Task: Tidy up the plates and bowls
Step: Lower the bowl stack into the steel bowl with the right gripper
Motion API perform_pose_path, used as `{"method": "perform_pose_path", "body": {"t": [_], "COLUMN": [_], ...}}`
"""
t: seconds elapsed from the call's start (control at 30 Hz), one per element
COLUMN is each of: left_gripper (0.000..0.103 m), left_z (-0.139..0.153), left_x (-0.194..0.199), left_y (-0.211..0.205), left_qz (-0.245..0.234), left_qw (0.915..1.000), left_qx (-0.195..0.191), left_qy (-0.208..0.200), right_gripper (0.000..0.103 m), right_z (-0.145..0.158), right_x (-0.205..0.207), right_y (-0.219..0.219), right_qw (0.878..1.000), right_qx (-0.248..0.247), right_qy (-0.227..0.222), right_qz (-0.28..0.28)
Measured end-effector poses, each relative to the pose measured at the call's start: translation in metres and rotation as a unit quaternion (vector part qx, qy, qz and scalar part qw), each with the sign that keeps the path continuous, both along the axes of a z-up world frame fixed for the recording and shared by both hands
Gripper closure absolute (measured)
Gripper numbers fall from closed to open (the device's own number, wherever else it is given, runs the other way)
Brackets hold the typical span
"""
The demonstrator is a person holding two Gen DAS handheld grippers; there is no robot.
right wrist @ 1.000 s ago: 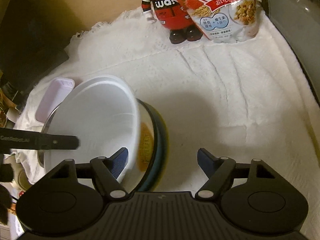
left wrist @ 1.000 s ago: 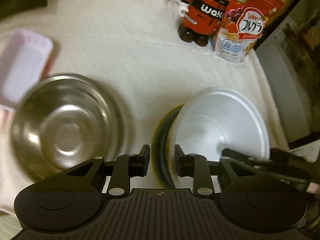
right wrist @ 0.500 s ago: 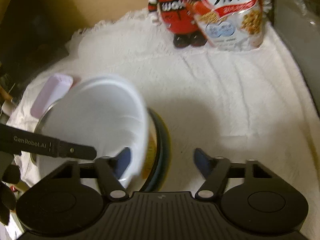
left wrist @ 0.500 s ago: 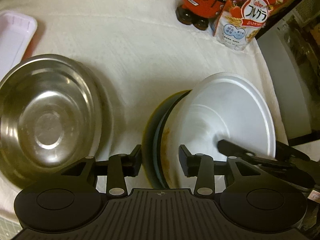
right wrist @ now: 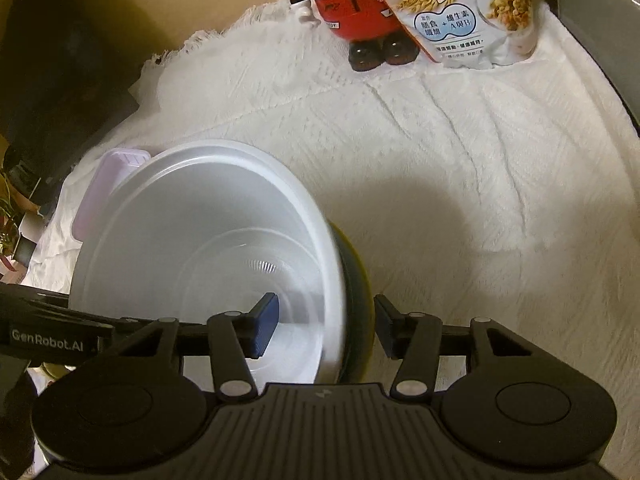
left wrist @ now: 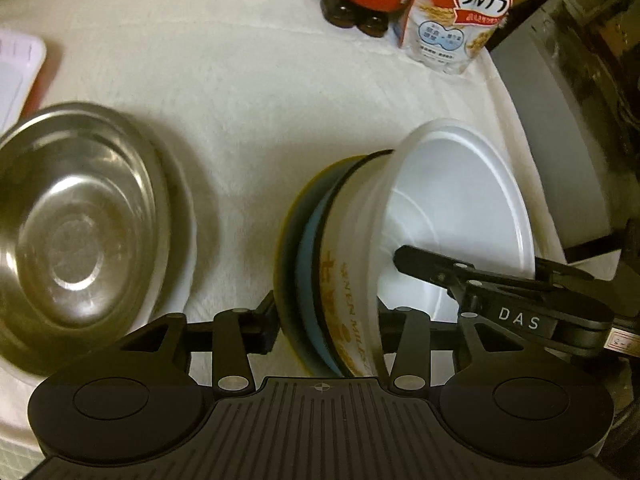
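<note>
A white bowl (left wrist: 452, 208) (right wrist: 200, 240) sits nested in a dark bowl with a yellow rim (left wrist: 296, 248) (right wrist: 356, 280). The stack stands tilted on its edge on the cloth. My left gripper (left wrist: 326, 326) straddles the stack's near wall, one pad against each side, and its jaws are opening. My right gripper (right wrist: 324, 328) is closing with the same wall between its jaws. Its blue left pad is inside the white bowl, short of the wall. A steel bowl (left wrist: 80, 232) rests upright to the left of the stack.
A white textured cloth (right wrist: 480, 160) covers the surface. A lilac tray (right wrist: 104, 184) lies at the far left. A red figure (right wrist: 352, 8) and a cereal bag (right wrist: 460, 12) stand at the back. A grey appliance wall (left wrist: 552, 128) borders the right side.
My left gripper sank over the stack and its jaws widened. My right gripper's jaws narrowed around the stack's wall, and its left pad now sits inside the white bowl.
</note>
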State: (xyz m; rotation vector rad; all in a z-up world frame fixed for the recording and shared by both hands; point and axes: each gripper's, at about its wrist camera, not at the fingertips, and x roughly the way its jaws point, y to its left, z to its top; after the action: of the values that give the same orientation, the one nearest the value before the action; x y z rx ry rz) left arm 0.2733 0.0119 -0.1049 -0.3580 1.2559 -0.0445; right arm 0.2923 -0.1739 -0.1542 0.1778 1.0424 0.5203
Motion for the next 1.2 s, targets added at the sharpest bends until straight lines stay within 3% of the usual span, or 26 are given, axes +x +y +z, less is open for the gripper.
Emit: {"method": "perform_pose_path", "body": {"t": [0.13, 0.43, 0.77, 0.97, 1.03, 1.07, 1.2], "left_gripper": [0.056, 0.054, 0.054, 0.055, 0.055, 0.055, 0.057], "left_z": [-0.005, -0.002, -0.001, 0.005, 0.008, 0.009, 0.009], "left_x": [0.009, 0.01, 0.01, 0.005, 0.004, 0.005, 0.004], "left_y": [0.002, -0.001, -0.009, 0.004, 0.006, 0.006, 0.005], "left_qz": [0.02, 0.015, 0.01, 0.033, 0.035, 0.035, 0.036], "left_qw": [0.9997, 0.9997, 0.9962, 0.9975, 0.9975, 0.9975, 0.9976], "left_qx": [0.015, 0.017, 0.085, 0.049, 0.044, 0.043, 0.044], "left_qy": [0.001, 0.013, -0.018, -0.038, -0.044, -0.044, -0.039], "right_gripper": [0.051, 0.048, 0.046, 0.036, 0.025, 0.025, 0.025], "right_z": [0.001, 0.003, 0.017, 0.029, 0.033, 0.034, 0.035], "right_x": [-0.002, 0.006, -0.005, -0.006, -0.01, -0.009, 0.0], "right_y": [0.004, 0.005, 0.016, 0.007, 0.0, -0.003, -0.003], "right_qw": [1.0, 1.0, 0.989, 0.986, 0.983, 0.984, 0.994], "right_qx": [-0.009, -0.018, -0.115, -0.114, -0.097, -0.083, -0.058], "right_qy": [-0.004, -0.003, -0.091, -0.125, -0.15, -0.152, -0.093], "right_qz": [0.007, 0.008, 0.021, -0.004, -0.03, -0.037, -0.004]}}
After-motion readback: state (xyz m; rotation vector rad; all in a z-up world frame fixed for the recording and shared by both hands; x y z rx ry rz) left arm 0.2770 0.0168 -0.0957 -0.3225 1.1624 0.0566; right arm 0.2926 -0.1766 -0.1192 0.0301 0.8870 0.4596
